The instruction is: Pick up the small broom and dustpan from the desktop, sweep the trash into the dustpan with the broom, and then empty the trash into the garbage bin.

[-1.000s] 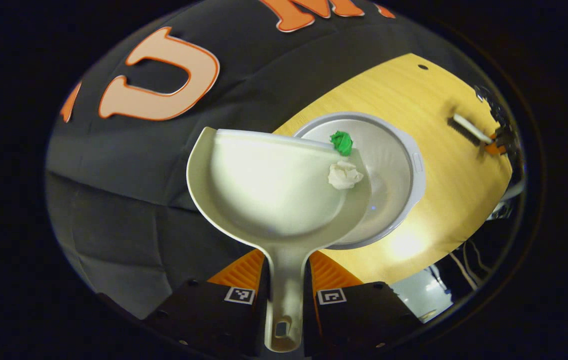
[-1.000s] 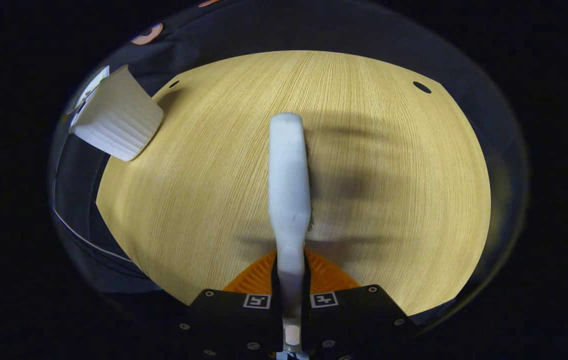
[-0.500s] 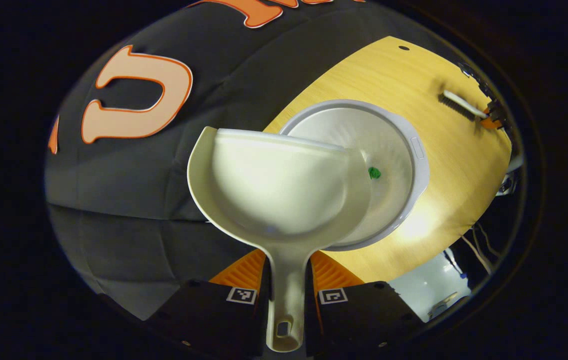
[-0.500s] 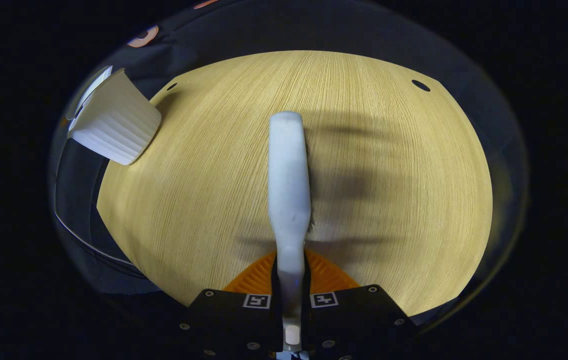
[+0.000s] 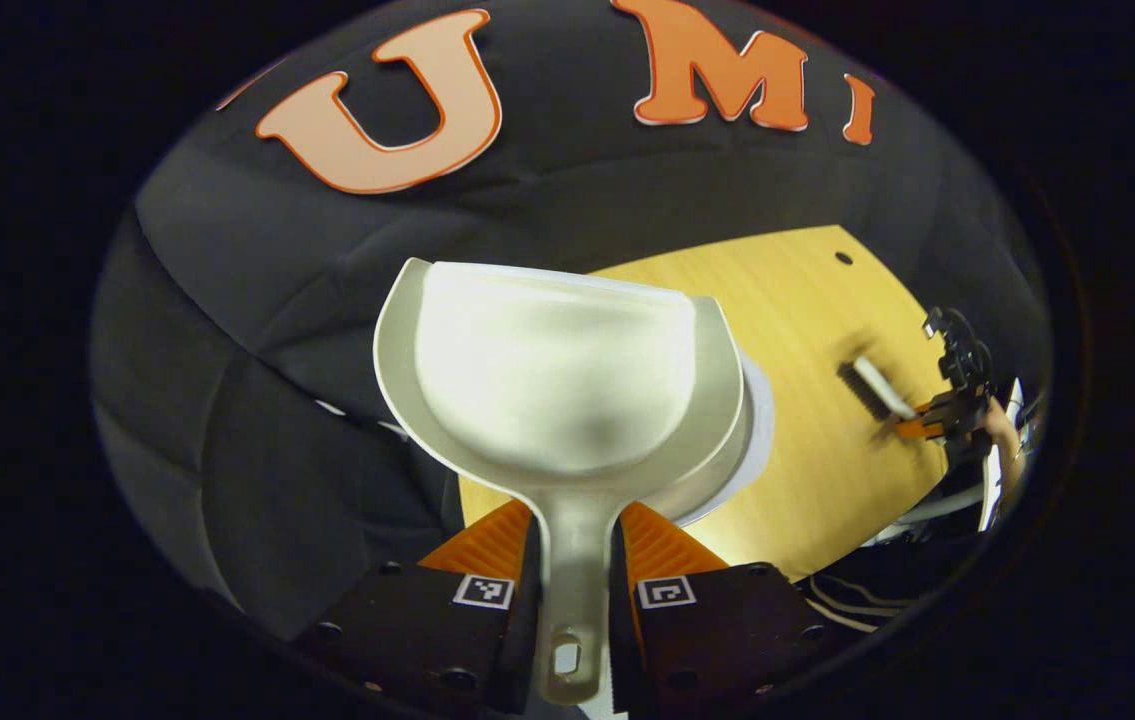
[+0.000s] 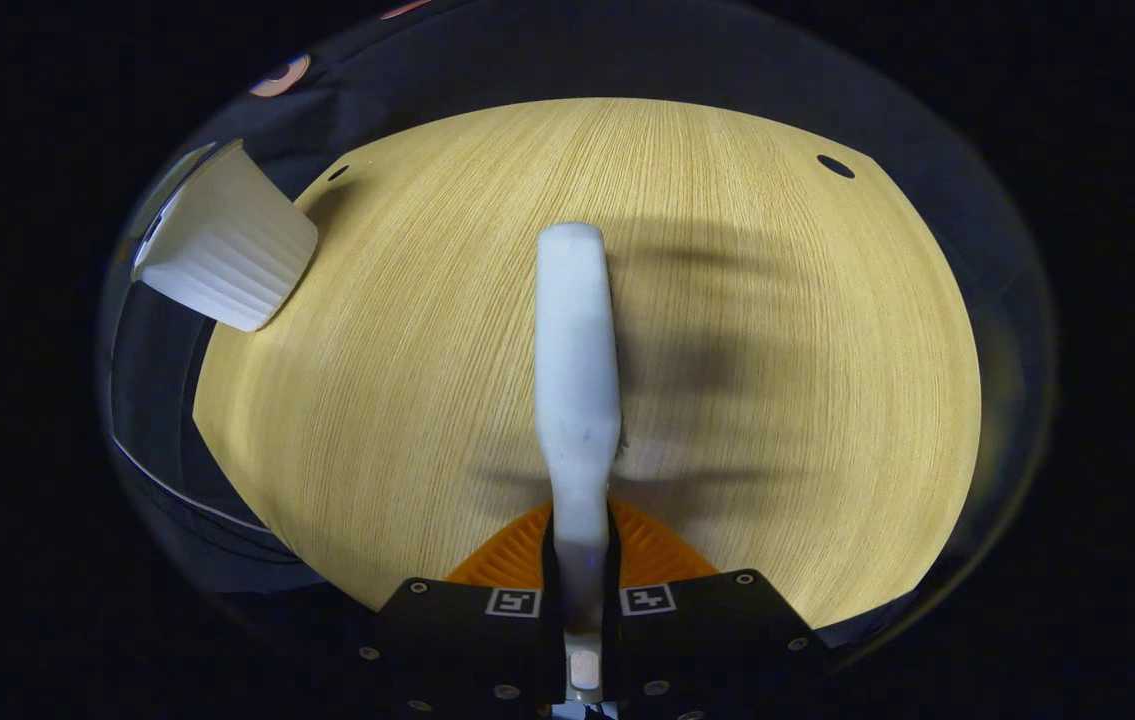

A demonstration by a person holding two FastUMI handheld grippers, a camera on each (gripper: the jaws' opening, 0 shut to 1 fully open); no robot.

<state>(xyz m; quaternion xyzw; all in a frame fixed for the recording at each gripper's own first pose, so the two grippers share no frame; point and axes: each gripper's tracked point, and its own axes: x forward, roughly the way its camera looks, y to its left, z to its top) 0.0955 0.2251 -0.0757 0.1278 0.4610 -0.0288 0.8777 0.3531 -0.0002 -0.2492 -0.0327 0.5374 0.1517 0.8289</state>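
Note:
My left gripper (image 5: 572,545) is shut on the handle of a pale dustpan (image 5: 557,385), which is held up with a bare scoop. Behind its right edge peeks the rim of the white garbage bin (image 5: 757,430). My right gripper (image 6: 579,545) is shut on the white handle of the small broom (image 6: 577,350), held low over the wooden desktop (image 6: 777,400); its bristles point down and are mostly hidden. In the left gripper view the broom (image 5: 872,388) and the right gripper (image 5: 917,428) show far to the right over the desktop (image 5: 807,330).
The ribbed white bin (image 6: 222,245) stands at the desktop's far left corner in the right gripper view. Small round holes (image 6: 835,166) mark the desktop's back corners. Cables (image 5: 847,610) hang below the desk edge in the left gripper view.
The green and white scraps slid off the dustpan into the bin. The dustpan has since tipped back up and now covers most of the bin. The broom has stayed still.

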